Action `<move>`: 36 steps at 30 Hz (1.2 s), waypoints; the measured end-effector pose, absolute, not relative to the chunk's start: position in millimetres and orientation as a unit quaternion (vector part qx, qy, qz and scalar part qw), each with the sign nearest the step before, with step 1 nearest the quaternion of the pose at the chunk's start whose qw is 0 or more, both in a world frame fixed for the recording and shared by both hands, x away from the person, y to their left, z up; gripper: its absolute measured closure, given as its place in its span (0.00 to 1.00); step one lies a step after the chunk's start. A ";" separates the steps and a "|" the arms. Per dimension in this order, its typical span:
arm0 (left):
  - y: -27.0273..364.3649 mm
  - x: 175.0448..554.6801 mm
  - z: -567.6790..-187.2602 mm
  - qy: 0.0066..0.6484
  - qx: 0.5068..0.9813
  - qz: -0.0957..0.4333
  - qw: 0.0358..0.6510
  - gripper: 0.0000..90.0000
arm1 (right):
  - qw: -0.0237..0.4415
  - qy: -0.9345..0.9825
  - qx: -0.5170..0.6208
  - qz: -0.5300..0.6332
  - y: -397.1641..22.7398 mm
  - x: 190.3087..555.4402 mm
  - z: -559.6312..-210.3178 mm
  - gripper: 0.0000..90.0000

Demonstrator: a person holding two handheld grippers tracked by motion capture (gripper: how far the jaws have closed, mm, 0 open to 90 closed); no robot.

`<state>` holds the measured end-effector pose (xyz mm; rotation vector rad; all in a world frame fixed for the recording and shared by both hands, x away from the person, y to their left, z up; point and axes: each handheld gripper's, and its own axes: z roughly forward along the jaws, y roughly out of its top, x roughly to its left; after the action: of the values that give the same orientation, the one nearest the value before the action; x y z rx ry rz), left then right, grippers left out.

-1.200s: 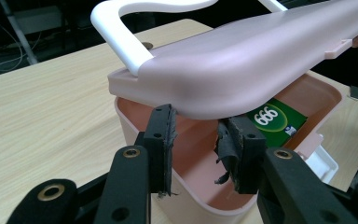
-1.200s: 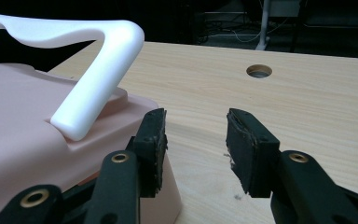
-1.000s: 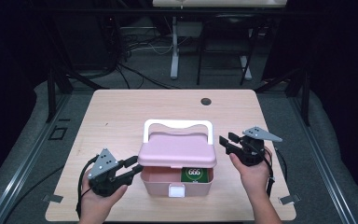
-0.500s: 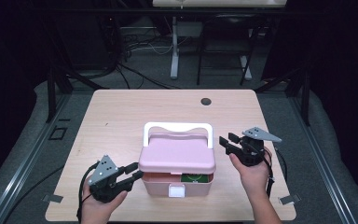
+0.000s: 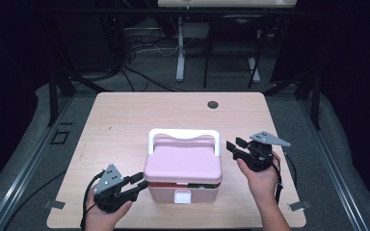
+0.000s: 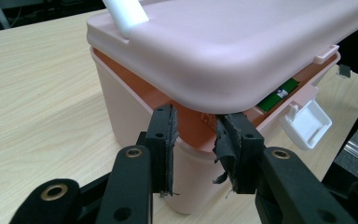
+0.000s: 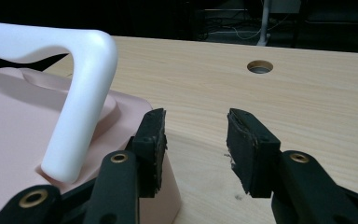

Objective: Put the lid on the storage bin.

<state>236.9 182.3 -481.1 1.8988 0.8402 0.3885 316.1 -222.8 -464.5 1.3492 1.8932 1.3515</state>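
Item: pink lidded box [image 5: 183, 175], standing on the near half of the light wooden table [image 5: 125, 120], roughly centred between the two hands. White carry handle [image 5: 183, 136] upright along the far edge of the lid. White latch [image 5: 182, 197] on the near face hangs undone. The lid sits slightly raised at the front, a gap showing an orange inner rim [image 6: 135, 86] and a green item [image 6: 277, 94] inside.

Left claw [image 5: 137, 182]: held low at the box's near left corner, pointing toward it. In the left gripper view its pads [image 6: 165, 140] stand a little apart just under the lid's overhang, with the corner of the orange rim between them; whether the pads press on the rim I cannot tell. Its jaws have just been closing.

Right claw [image 5: 235, 145]: held beside the box's right side, near the handle's right end, apart from it. In the right gripper view its fingers [image 7: 249, 149] stand well apart with bare table between them, nothing clamped.

Also on the table: a round cable hole [image 5: 213, 104] near the far edge.
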 end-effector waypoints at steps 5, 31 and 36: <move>182.1 236.5 -483.1 0.348 0.783 0.158 0.491 0.74 | 0.224 0.686 0.489 0.490 -222.8 316.3 -464.9 0.63; 185.5 232.0 -488.0 0.348 0.793 0.142 0.480 0.74 | 0.222 0.688 0.490 0.488 -222.6 317.6 -468.1 0.62; 185.4 231.3 -489.0 0.349 0.794 0.142 0.478 0.74 | 0.222 0.688 0.490 0.488 -222.4 317.6 -468.3 0.62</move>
<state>231.3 185.4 -489.0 1.9383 0.8512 0.3456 317.6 -222.4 -468.3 1.3526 1.9007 1.3475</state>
